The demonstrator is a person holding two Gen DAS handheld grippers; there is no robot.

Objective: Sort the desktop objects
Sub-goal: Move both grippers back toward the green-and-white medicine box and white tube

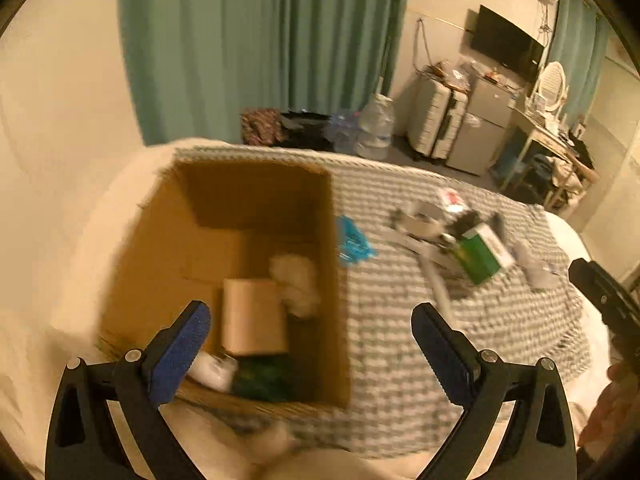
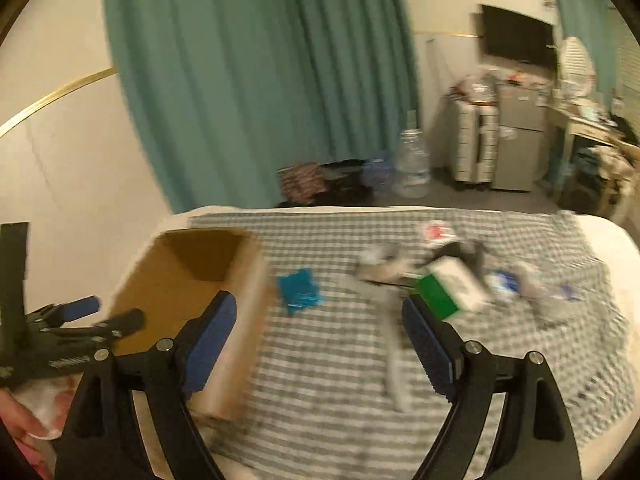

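Bed under a grey-and-white checked cloth [image 2: 320,380], blurred by motion. Open brown cardboard box [image 1: 168,240] at its left side, holding a small tan carton [image 1: 254,322], a crumpled white wad [image 1: 296,284], something white and something dark green. Just right of the box, a flat bright-blue packet [image 2: 300,290]. Further right, a heap of loose items around a green-and-white box [image 2: 450,288], details too smeared to tell. Left tool [image 1: 310,344] over the box's near corner, blue pads wide apart, empty. Right tool [image 2: 318,340] above the cloth, spread wide, empty.
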